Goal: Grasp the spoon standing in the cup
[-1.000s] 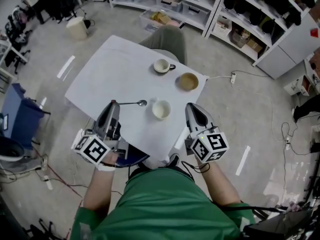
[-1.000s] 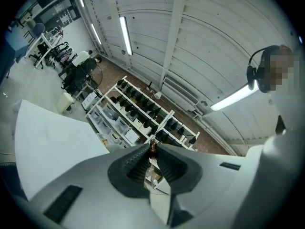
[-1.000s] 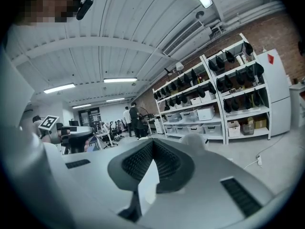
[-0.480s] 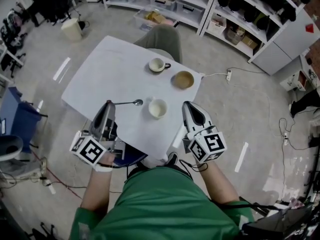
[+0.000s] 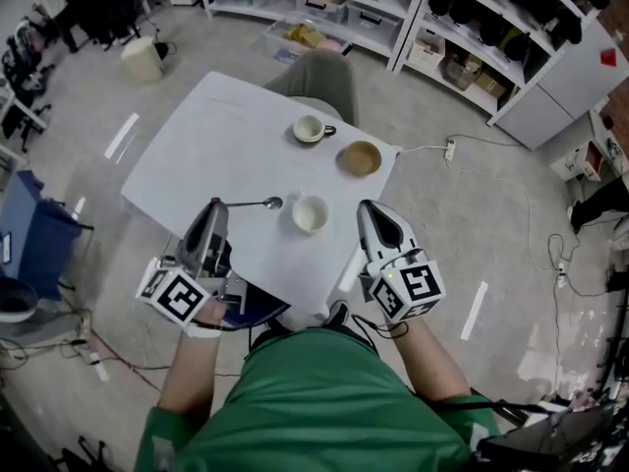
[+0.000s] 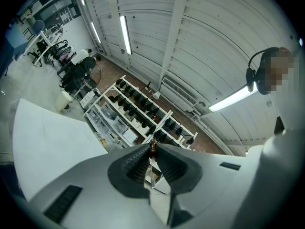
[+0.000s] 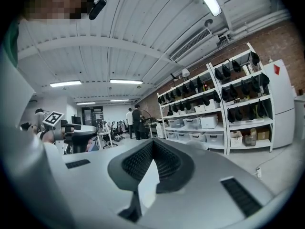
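Evidently the left gripper [image 5: 218, 206] had its jaws pinched on the very end of the handle of the spoon [image 5: 254, 204]. To do this well, I judged, the squeeze should be firm and the wrist level, since so little of the thin handle sat between the pads that it could pivot or slip. The spoon stuck out to the right over the white table [image 5: 197, 146], its bowl just left of the empty cup [image 5: 310, 214] and apart from it. The right gripper [image 5: 376, 214], pressed together on nothing, hung near the cup's right.
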Demonstrator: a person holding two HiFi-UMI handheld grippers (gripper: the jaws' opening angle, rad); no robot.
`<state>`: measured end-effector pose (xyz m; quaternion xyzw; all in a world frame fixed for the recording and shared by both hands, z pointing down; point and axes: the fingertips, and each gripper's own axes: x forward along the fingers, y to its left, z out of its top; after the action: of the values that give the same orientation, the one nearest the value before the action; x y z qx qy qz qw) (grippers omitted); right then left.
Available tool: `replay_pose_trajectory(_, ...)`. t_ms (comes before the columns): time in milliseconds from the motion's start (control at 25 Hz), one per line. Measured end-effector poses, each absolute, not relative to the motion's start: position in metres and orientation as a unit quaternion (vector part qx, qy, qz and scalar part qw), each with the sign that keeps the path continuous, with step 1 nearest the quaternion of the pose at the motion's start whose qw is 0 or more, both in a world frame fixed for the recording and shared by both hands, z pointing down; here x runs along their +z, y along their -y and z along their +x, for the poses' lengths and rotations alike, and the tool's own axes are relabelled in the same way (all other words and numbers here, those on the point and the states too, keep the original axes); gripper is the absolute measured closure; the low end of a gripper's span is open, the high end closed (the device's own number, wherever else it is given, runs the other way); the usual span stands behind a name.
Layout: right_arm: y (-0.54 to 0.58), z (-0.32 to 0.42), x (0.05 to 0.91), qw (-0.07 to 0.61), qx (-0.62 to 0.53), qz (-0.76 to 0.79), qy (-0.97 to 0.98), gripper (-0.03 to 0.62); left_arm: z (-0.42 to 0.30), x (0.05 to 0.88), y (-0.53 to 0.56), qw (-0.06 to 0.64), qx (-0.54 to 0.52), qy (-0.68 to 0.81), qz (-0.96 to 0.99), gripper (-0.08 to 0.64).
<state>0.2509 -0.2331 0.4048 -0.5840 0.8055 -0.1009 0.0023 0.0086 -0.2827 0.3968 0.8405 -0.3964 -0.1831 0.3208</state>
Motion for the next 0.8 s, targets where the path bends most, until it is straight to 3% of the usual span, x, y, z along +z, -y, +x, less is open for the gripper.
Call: replay_pose_trajectory(800, 0.234, 0.2482, 0.4075, 0.0, -0.1, -0.58, -0.808, 0.571, 0.0093, 0.4034, 0.2832, 0.329, -0.181, 0.394, 0.839, 0.5)
